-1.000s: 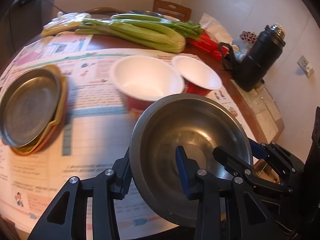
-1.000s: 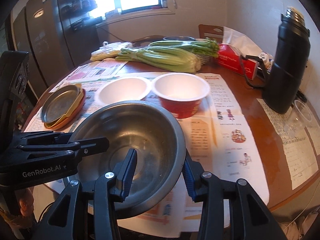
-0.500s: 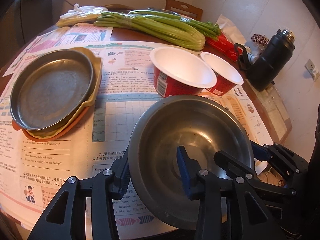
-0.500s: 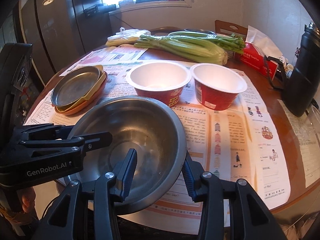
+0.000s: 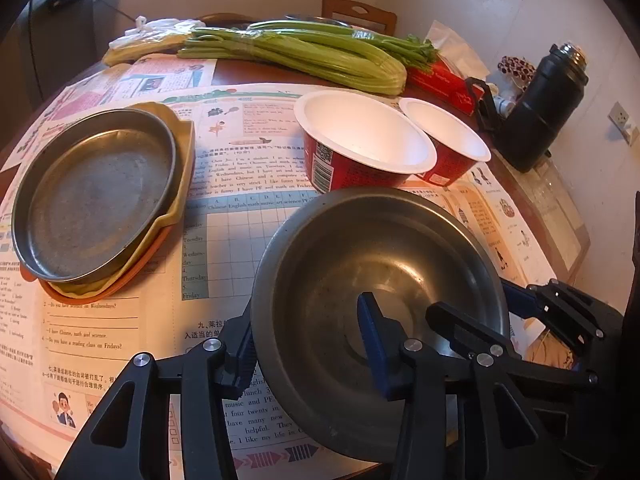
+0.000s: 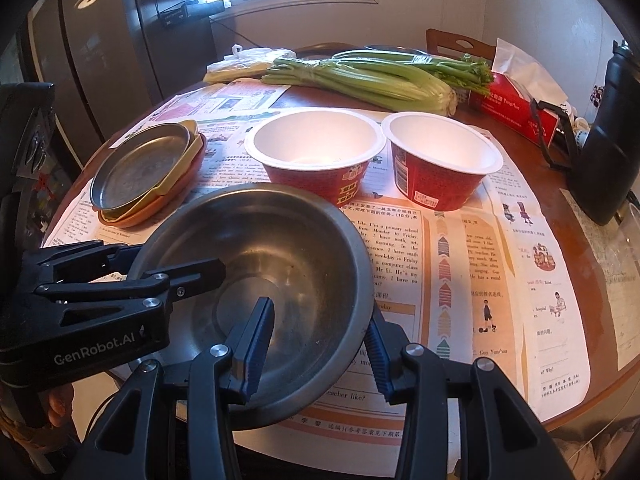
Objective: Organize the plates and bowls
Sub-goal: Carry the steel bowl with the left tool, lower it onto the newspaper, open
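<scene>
Since a second ago you've carried the steel bowl [image 5: 384, 312] back from the two red cups, so more newspaper shows. Both your tools grip it: left tool [image 5: 308, 344] pinches the near-left rim, right tool [image 6: 316, 340] clamps the near-right rim, one finger inside each. It sits low over the table [image 6: 568, 216], just short of the nearer red cup [image 6: 316, 152]; the other red cup [image 6: 440, 160] stands beside. Stacked plates [image 5: 96, 192] lie left.

A round brown wooden table [image 6: 568, 240] carries printed English worksheets [image 6: 460, 280] on which stand two red paper bowls [image 6: 316, 152] and a stack of plates [image 6: 144, 168], with celery [image 6: 360, 80], a red tissue box [image 6: 516, 108] and a black thermos [image 6: 604, 152] beyond.
</scene>
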